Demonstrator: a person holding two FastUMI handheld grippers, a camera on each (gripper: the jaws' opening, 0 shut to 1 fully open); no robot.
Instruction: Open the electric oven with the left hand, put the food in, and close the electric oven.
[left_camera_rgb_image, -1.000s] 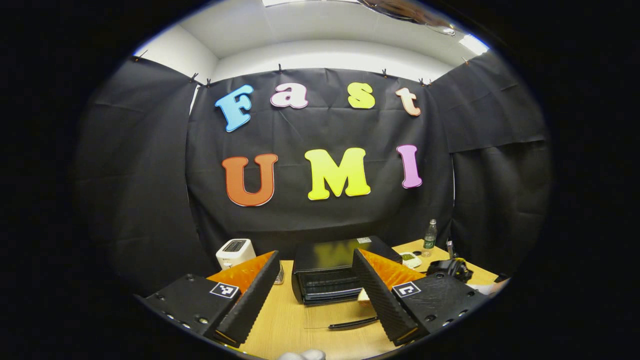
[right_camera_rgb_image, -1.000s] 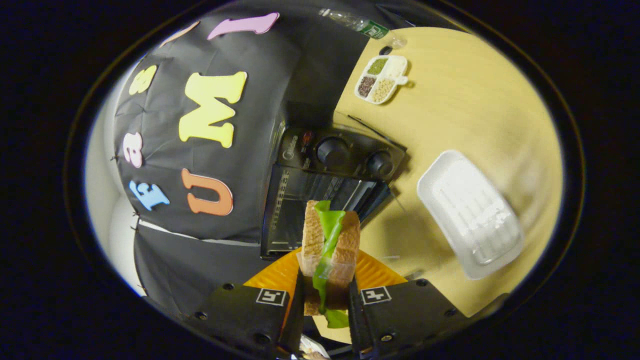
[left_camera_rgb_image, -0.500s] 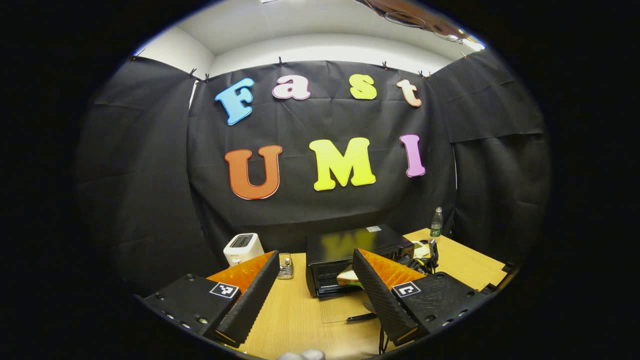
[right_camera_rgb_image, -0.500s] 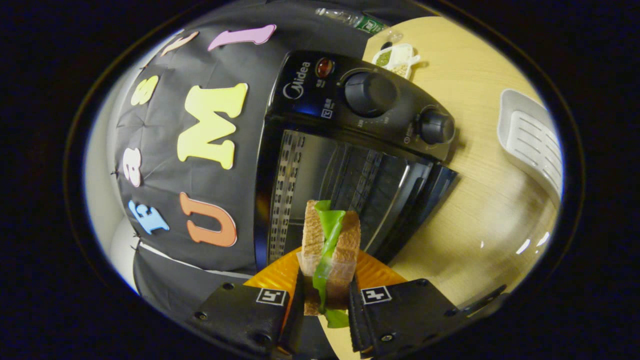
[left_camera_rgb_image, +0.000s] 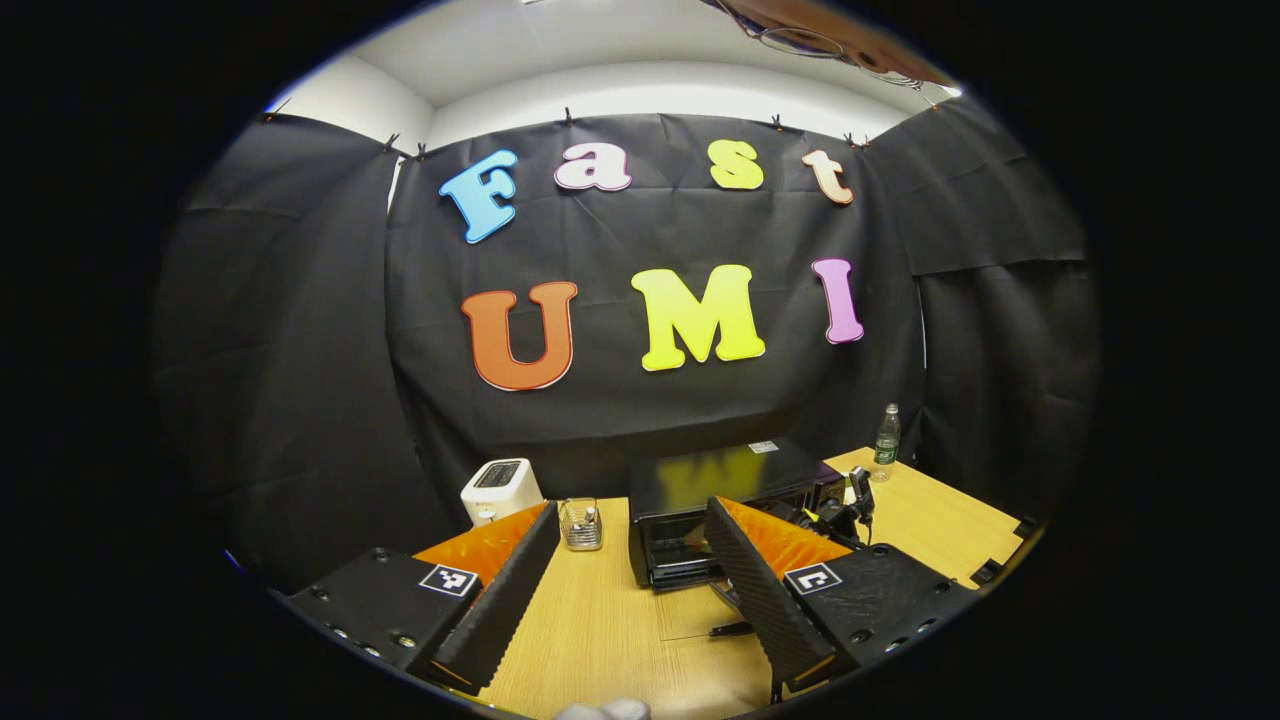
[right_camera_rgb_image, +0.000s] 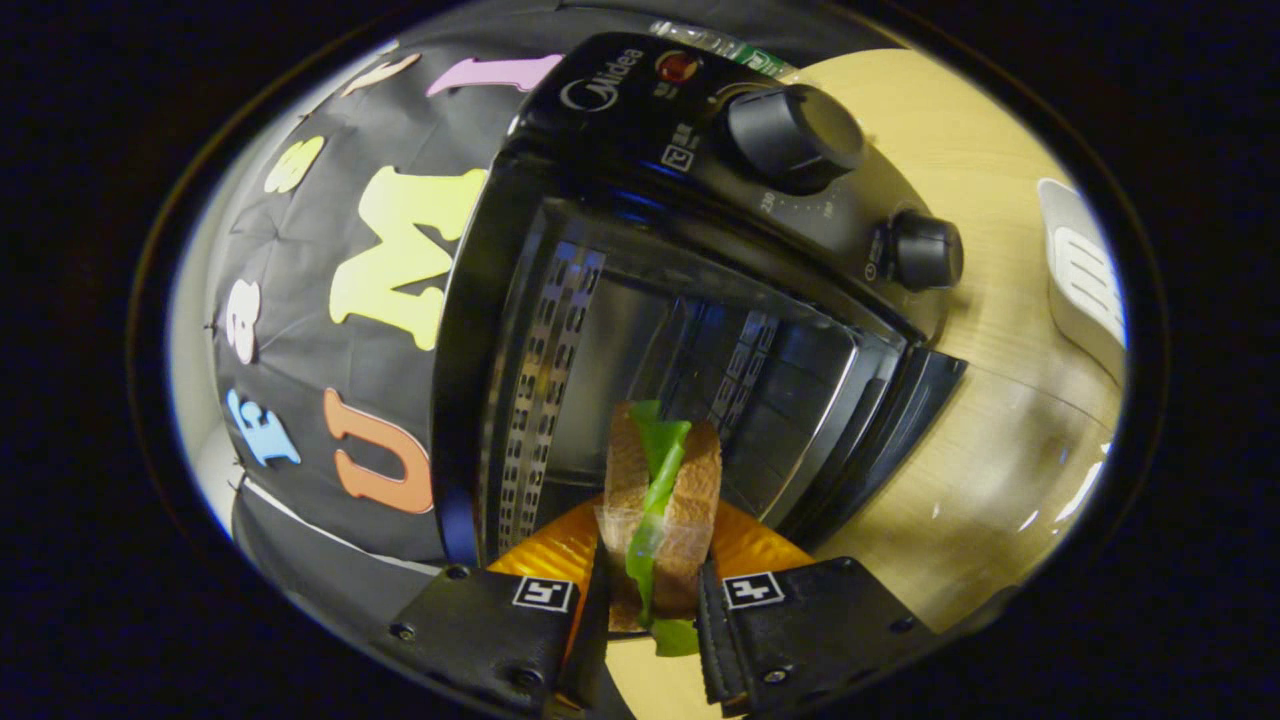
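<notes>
Straight ahead of the right tool (right_camera_rgb_image: 650, 610): open oven (right_camera_rgb_image: 690, 340).
Sandwich (right_camera_rgb_image: 660, 500) clamped, pointing into the cavity; left tool (left_camera_rgb_image: 625, 590) gaped wide, farther back.

Electric oven (right_camera_rgb_image: 640, 330) cavity stands open ahead of the sandwich (right_camera_rgb_image: 660, 500); side rack rails narrow it, depth apparently unobstructed.

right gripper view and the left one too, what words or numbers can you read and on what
"Midea": on the oven, at the top of its control panel.
Small print and numbers round the upper knob: too blurred to read.
Sticker on the oven's top, left gripper view: too small.
Bottle label: too small.
</notes>
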